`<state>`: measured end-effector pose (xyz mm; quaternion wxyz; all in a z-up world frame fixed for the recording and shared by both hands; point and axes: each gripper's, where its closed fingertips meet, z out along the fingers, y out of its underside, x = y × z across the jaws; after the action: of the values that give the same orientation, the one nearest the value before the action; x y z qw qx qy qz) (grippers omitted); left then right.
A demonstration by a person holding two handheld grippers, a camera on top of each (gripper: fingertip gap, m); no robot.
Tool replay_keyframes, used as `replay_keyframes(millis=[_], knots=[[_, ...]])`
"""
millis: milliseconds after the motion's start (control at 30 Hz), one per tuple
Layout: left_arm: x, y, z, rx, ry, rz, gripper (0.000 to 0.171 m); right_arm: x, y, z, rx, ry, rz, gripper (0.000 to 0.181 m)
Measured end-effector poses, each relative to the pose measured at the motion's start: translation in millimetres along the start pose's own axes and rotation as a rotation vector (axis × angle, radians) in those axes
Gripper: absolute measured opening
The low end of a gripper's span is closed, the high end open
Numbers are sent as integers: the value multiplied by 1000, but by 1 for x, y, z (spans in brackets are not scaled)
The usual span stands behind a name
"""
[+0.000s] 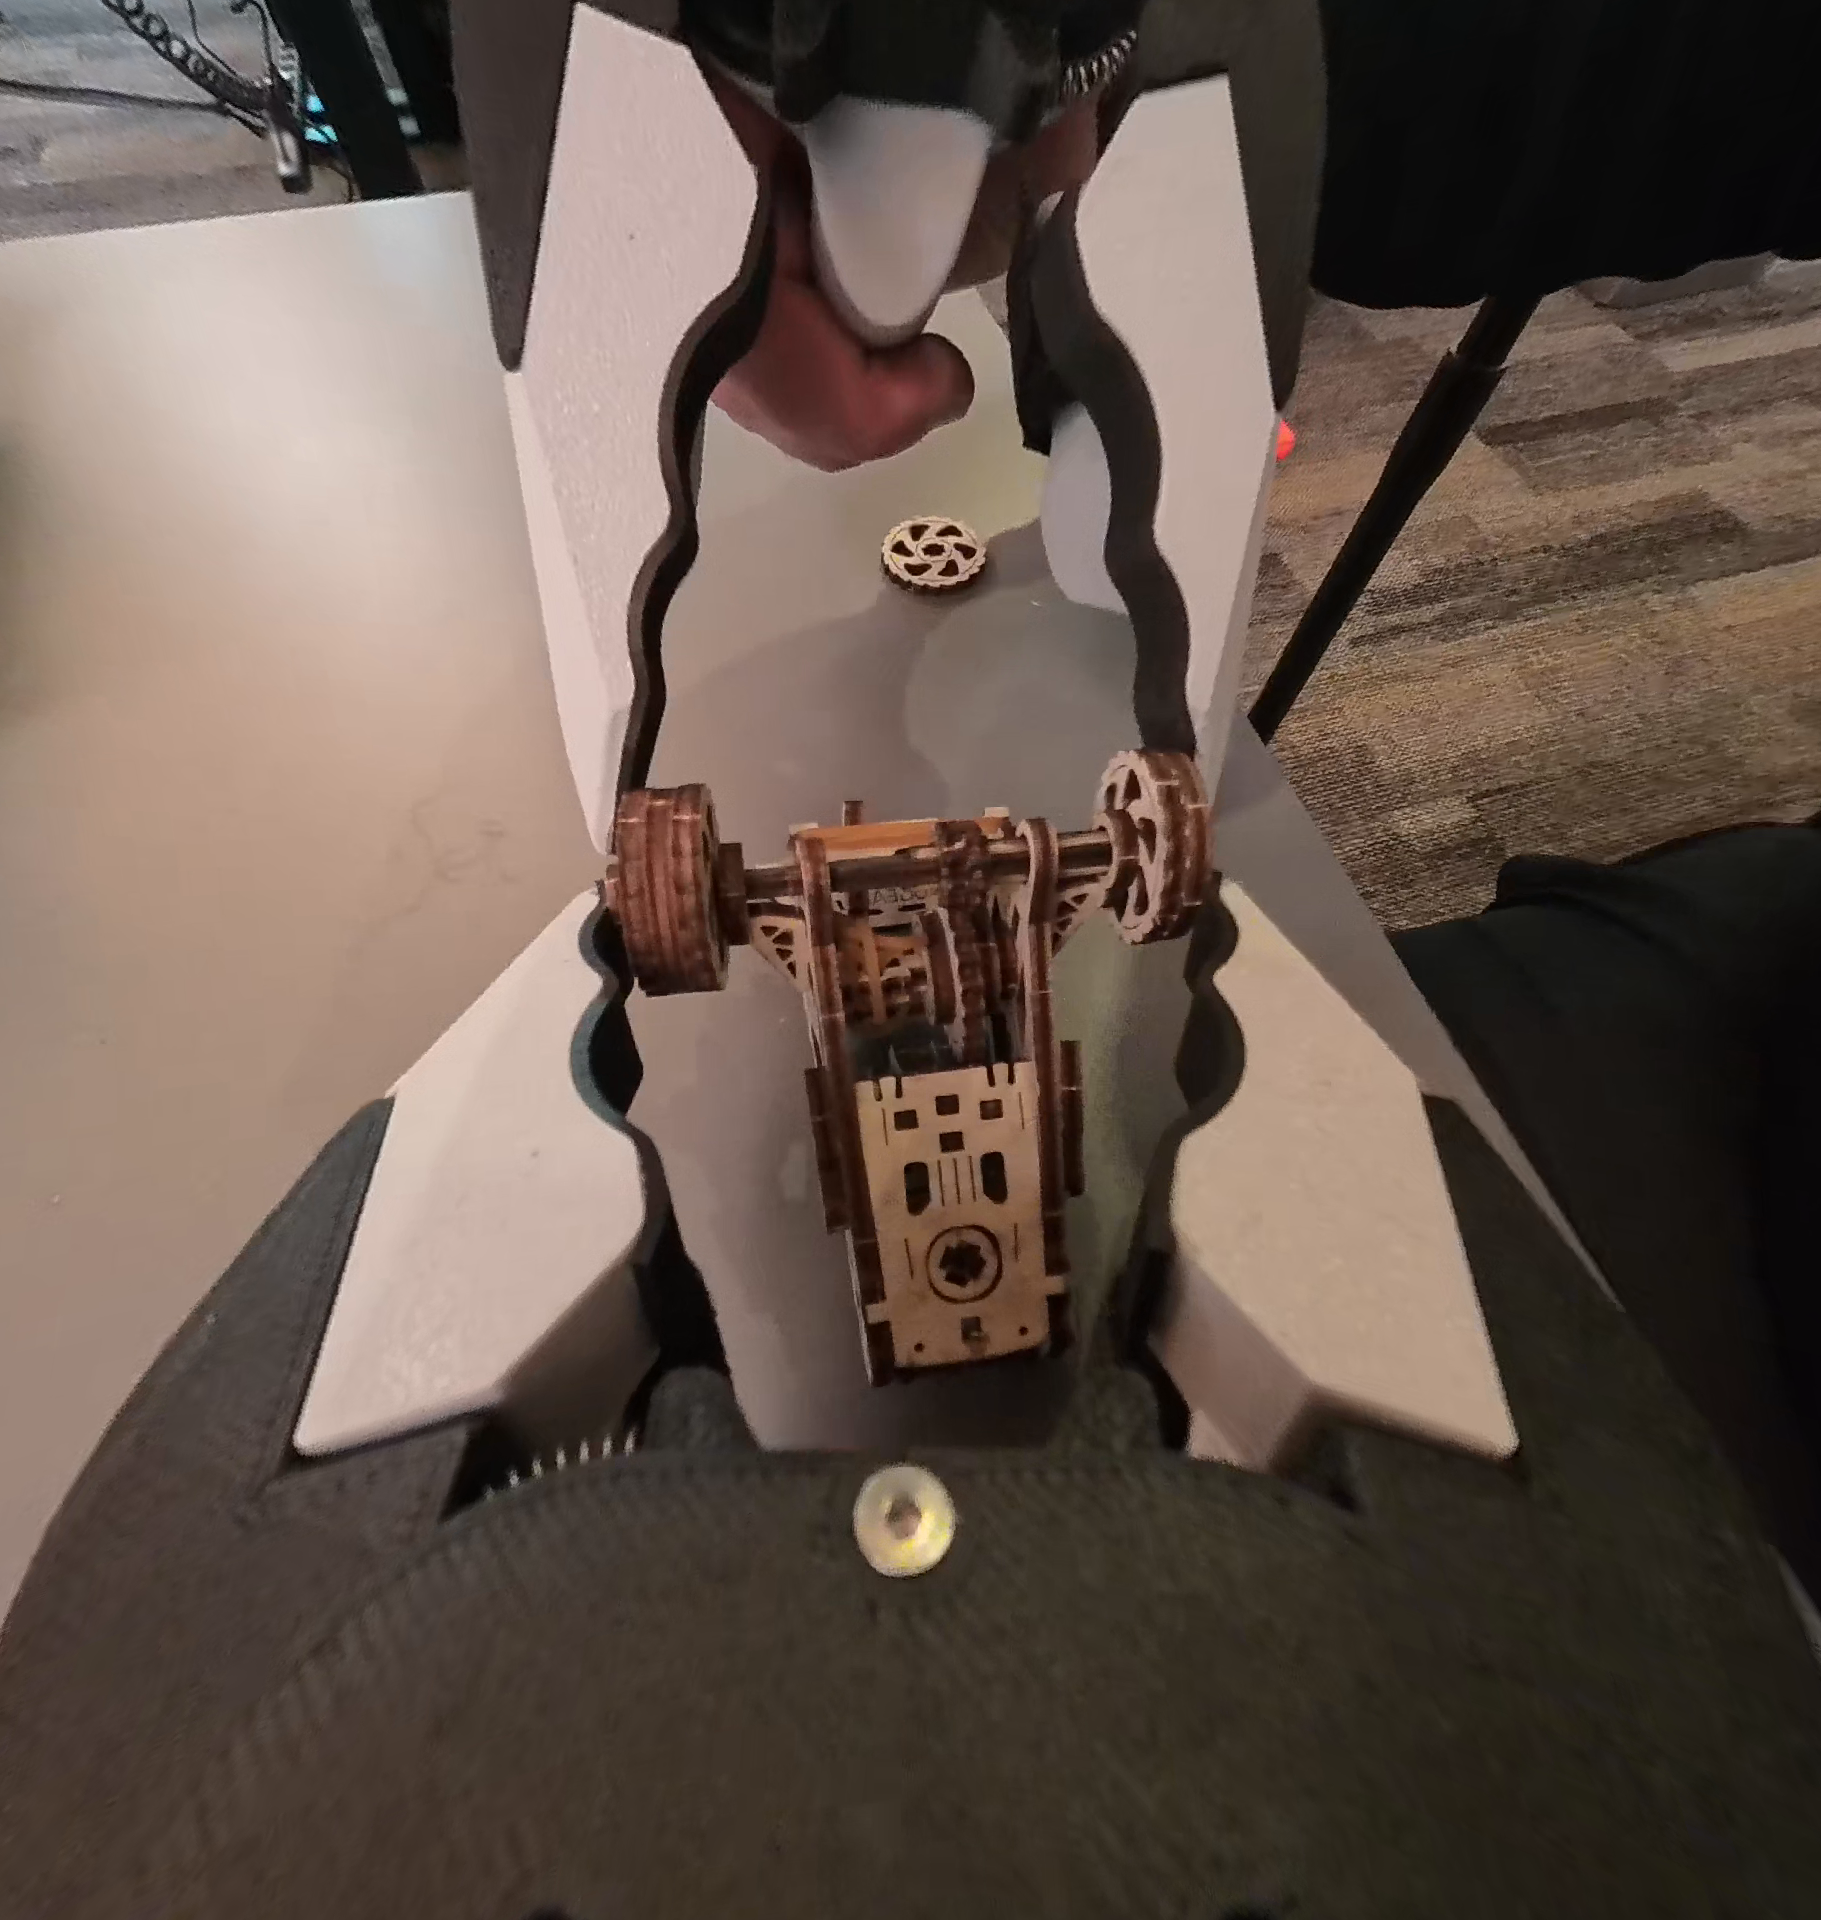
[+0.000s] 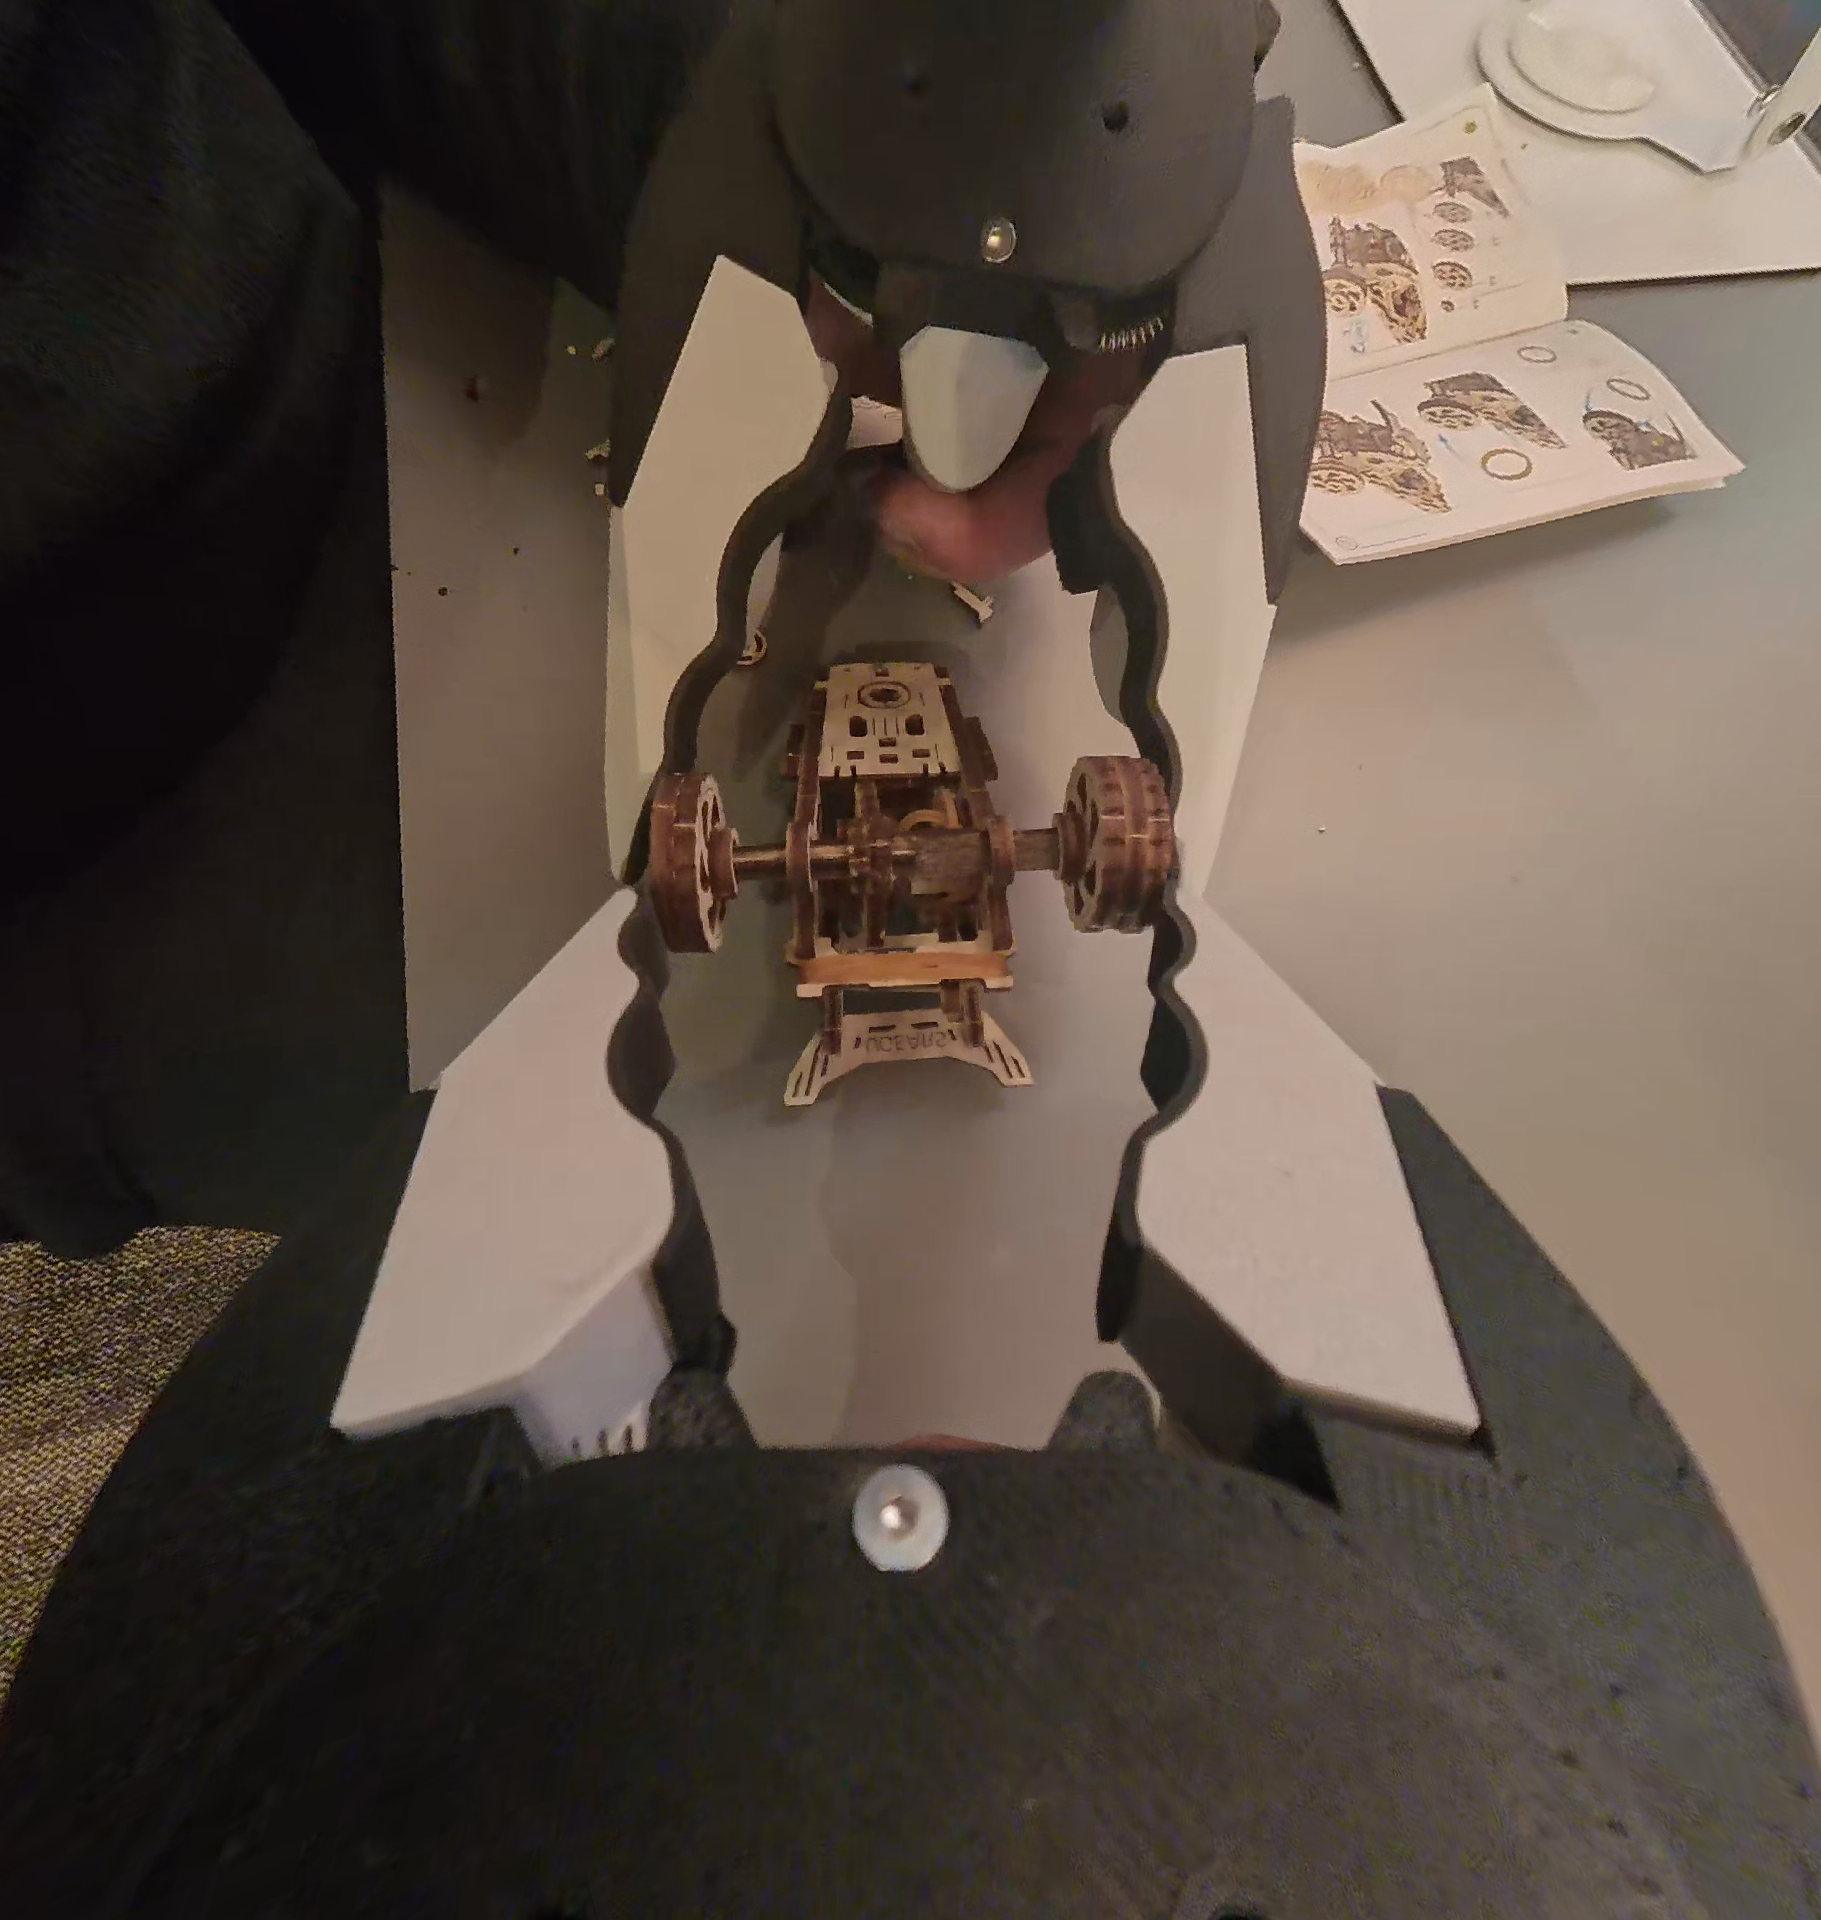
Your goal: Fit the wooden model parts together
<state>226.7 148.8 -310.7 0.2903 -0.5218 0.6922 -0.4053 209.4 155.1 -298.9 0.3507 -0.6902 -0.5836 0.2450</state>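
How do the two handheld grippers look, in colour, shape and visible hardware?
Both are alike. The left gripper and the right gripper each have a black, textured, rounded body with one silver screw in the middle, and two flat white fingers lined with wavy black pads. A small metal coil spring shows near the finger bases.

Between the jaws, the model (image 1: 911,1049) is laser-cut plywood, pale on its flat faces and scorched brown on the edges, and a loose wooden gear (image 1: 932,558) lies beyond them. The grippers have matt white plastic fingers (image 1: 501,1226) lined with dark wavy foam. Table (image 1: 210,727): smooth grey, faintly sheeny, and far right of the right jaws lies a paper booklet (image 2: 1488,416).
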Motion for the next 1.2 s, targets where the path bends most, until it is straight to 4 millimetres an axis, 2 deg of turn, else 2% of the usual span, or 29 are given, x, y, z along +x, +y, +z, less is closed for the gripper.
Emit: replay_keyframes(millis=[500, 1200], knots=[[-1, 4, 2, -27, 29, 26, 106, 3, -1, 0, 19, -53, 24, 89], [-3, 4, 2, -37, -3, 61, 100, 2, -1, -1, 10, -61, -19, 88]])
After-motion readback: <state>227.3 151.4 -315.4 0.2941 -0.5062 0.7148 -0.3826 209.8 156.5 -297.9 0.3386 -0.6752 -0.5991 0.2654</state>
